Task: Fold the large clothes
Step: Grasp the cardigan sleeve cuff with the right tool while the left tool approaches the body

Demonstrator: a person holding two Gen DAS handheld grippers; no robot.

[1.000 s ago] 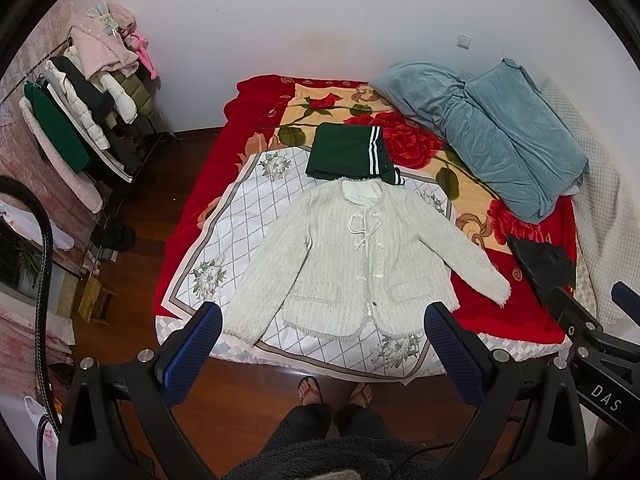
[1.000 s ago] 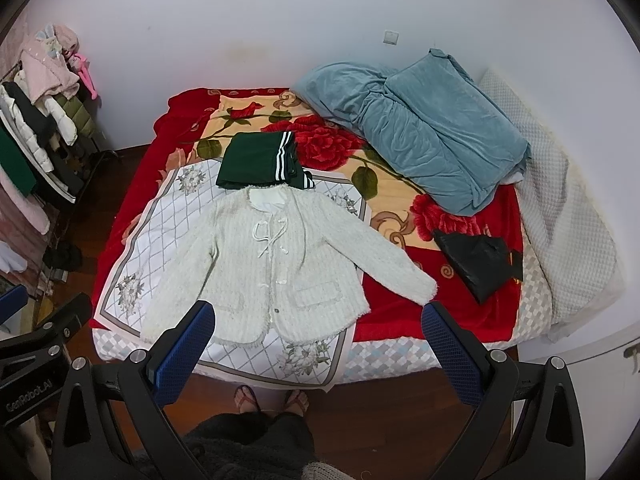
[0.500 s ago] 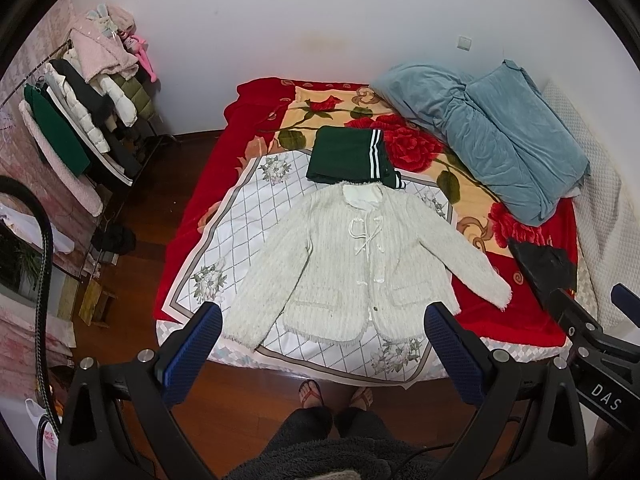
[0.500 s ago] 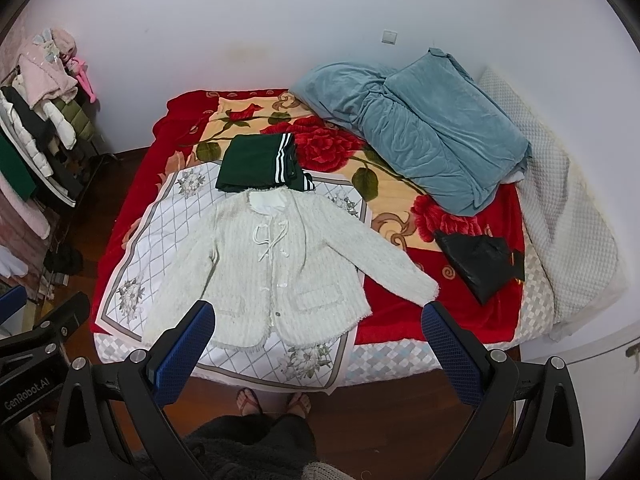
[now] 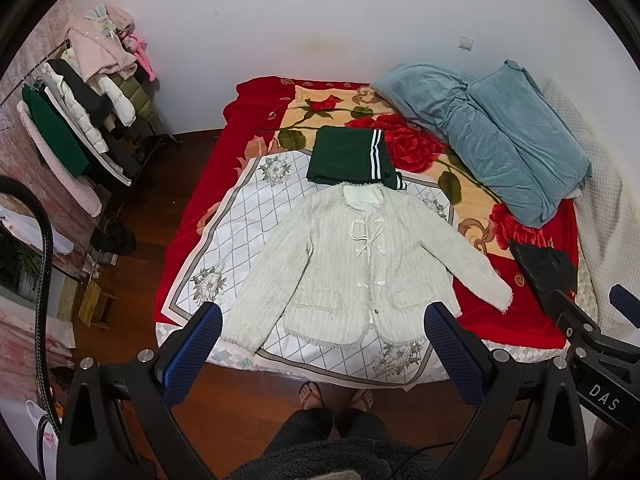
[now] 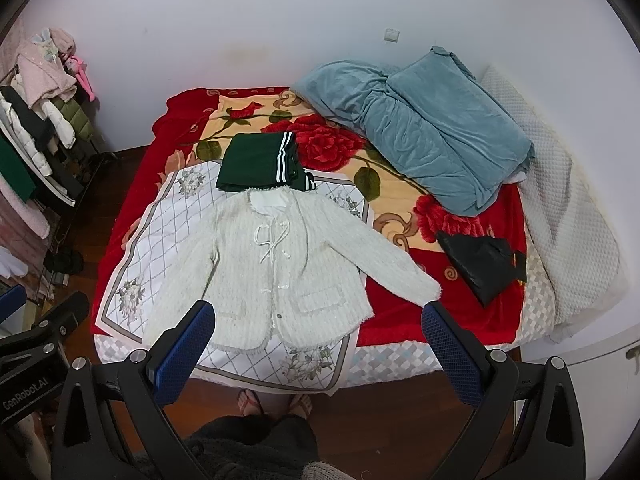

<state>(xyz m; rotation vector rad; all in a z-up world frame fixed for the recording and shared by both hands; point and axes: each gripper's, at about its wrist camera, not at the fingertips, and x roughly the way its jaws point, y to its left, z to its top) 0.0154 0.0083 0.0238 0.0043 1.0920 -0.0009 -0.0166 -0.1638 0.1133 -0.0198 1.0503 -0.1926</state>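
Note:
A cream knit cardigan (image 5: 352, 264) lies flat and face up on a white floral cloth (image 5: 248, 216) on the bed, sleeves spread out; it also shows in the right wrist view (image 6: 280, 268). A folded dark green garment with white stripes (image 5: 348, 156) lies just beyond its collar, and shows in the right wrist view too (image 6: 260, 162). My left gripper (image 5: 324, 344) is open and empty, held high above the bed's near edge. My right gripper (image 6: 318, 344) is open and empty, at the same height.
A blue-grey quilt (image 5: 496, 136) is heaped at the bed's far right. A black bag (image 6: 480, 264) lies on the red blanket at the right. A clothes rack (image 5: 80, 128) stands at the left. The person's feet (image 5: 336, 394) stand on the wood floor.
Both grippers have drifted slightly; the view of the bed shifted a little. The cardigan and other clothes have not moved.

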